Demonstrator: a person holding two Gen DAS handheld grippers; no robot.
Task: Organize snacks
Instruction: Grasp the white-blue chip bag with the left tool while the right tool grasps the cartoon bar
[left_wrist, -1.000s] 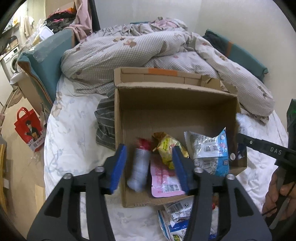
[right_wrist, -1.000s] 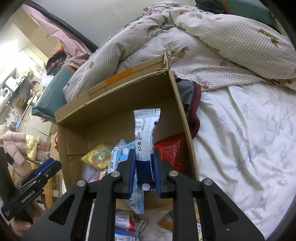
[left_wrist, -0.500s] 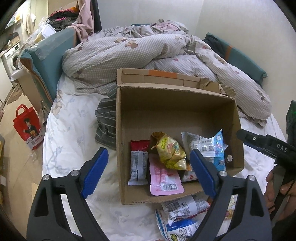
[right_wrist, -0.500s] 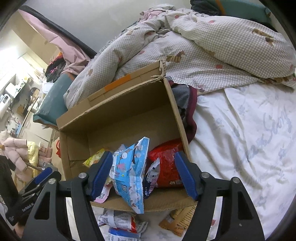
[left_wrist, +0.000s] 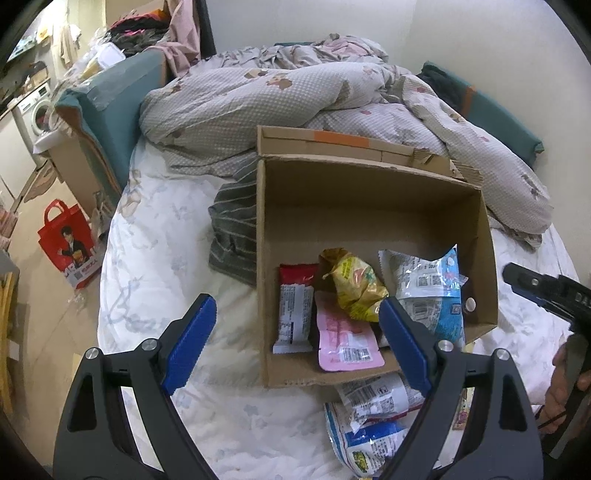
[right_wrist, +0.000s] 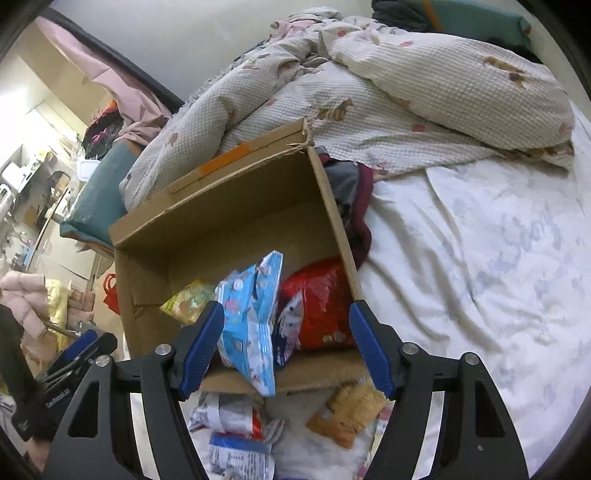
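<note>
Both my tongs are spread wide with nothing in them: left gripper (left_wrist: 295, 341) hovers over the near-left part of the cardboard box (left_wrist: 369, 206), right gripper (right_wrist: 286, 349) over its near-right corner. Box sits open-topped on the white bedsheet (right_wrist: 480, 258), so I can just drop packets in from above. Inside, along the near wall: red-and-white packet (left_wrist: 295, 306) flat at left, pink pouch (left_wrist: 345, 341) beside it, yellow bag (left_wrist: 354, 284) on top behind, blue-white bag (right_wrist: 251, 325) leaning upright with its bottom edge hanging over the near rim, red bag (right_wrist: 321, 302) tucked against the right wall. Far half of the box shows bare floor, room to spare.

More snacks lie loose on the sheet just outside the near wall: crumpled blue-white wrappers (left_wrist: 373, 417) and a tan cracker pack (right_wrist: 347, 410). My guess: those go in next, jaws already wide enough for them. Rumpled duvet (left_wrist: 295, 96) behind the box props it.
</note>
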